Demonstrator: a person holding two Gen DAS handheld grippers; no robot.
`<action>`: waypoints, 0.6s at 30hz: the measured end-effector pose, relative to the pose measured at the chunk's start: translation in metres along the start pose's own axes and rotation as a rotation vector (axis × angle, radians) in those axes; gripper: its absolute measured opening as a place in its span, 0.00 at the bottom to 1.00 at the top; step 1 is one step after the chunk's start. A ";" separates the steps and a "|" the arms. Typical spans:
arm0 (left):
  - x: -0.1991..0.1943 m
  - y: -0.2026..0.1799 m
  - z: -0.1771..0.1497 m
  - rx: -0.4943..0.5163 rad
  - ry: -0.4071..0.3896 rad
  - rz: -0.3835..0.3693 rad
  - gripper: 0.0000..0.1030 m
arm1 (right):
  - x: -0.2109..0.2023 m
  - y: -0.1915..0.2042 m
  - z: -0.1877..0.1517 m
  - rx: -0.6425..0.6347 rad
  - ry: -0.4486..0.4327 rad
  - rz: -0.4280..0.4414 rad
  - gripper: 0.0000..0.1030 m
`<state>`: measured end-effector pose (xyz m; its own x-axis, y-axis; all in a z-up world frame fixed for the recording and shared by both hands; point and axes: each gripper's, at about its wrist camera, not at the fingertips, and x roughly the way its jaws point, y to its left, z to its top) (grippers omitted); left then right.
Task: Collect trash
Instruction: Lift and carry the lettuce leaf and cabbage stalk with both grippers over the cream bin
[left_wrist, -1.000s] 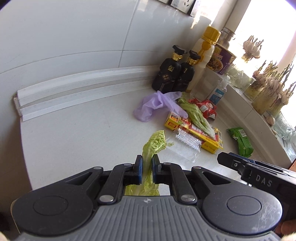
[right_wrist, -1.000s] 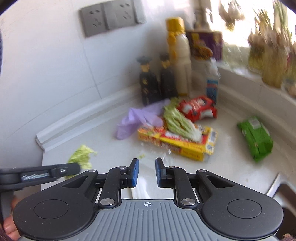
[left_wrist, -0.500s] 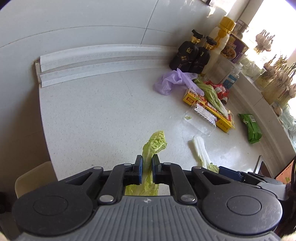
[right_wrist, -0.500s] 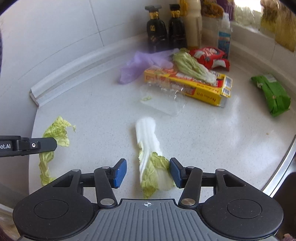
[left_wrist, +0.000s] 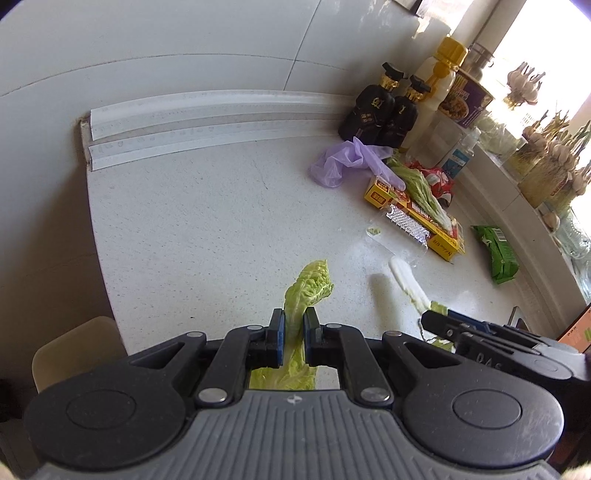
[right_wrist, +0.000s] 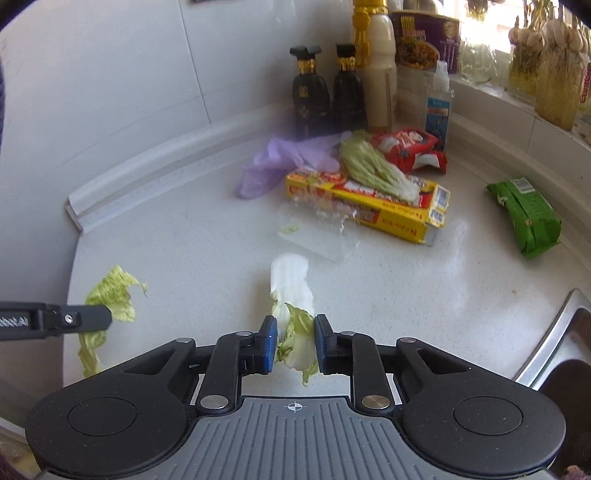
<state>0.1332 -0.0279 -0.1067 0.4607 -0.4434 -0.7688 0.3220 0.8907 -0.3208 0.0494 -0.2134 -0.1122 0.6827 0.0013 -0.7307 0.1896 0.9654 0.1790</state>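
My left gripper (left_wrist: 293, 334) is shut on a green cabbage leaf (left_wrist: 308, 284) and holds it above the white counter (left_wrist: 207, 229); the leaf also shows in the right wrist view (right_wrist: 110, 295). My right gripper (right_wrist: 294, 341) has closed on a white-stemmed cabbage leaf (right_wrist: 291, 288) lying on the counter; this leaf also shows in the left wrist view (left_wrist: 406, 278). More trash lies further back: a purple glove (right_wrist: 280, 158), a yellow box (right_wrist: 373, 206) with another cabbage leaf (right_wrist: 373, 168) on it, a clear plastic wrapper (right_wrist: 321, 236), a red packet (right_wrist: 410, 147) and a green packet (right_wrist: 524, 218).
Two dark bottles (right_wrist: 325, 88), a cream bottle with a yellow cap (right_wrist: 376, 66) and a small clear bottle (right_wrist: 437, 99) stand at the back by the wall. Jars of garlic (right_wrist: 546, 74) line the windowsill. A sink edge (right_wrist: 554, 339) lies at the right. A beige bin (left_wrist: 74, 350) stands below the counter's left edge.
My right gripper has dropped to the counter and closed from wide open onto the white-stemmed leaf. My left gripper keeps its leaf and has shifted a little.
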 end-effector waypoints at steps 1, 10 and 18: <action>-0.001 0.000 0.000 0.000 -0.001 0.000 0.09 | -0.003 0.001 0.002 0.001 -0.005 0.006 0.20; -0.018 0.011 0.000 -0.014 -0.025 0.015 0.09 | -0.022 0.028 0.017 -0.034 -0.037 0.048 0.20; -0.038 0.038 -0.004 -0.067 -0.055 0.042 0.09 | -0.028 0.066 0.021 -0.093 -0.040 0.094 0.20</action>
<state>0.1248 0.0235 -0.0917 0.5184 -0.4084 -0.7513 0.2464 0.9127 -0.3261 0.0576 -0.1548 -0.0662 0.7225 0.0848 -0.6862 0.0584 0.9814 0.1827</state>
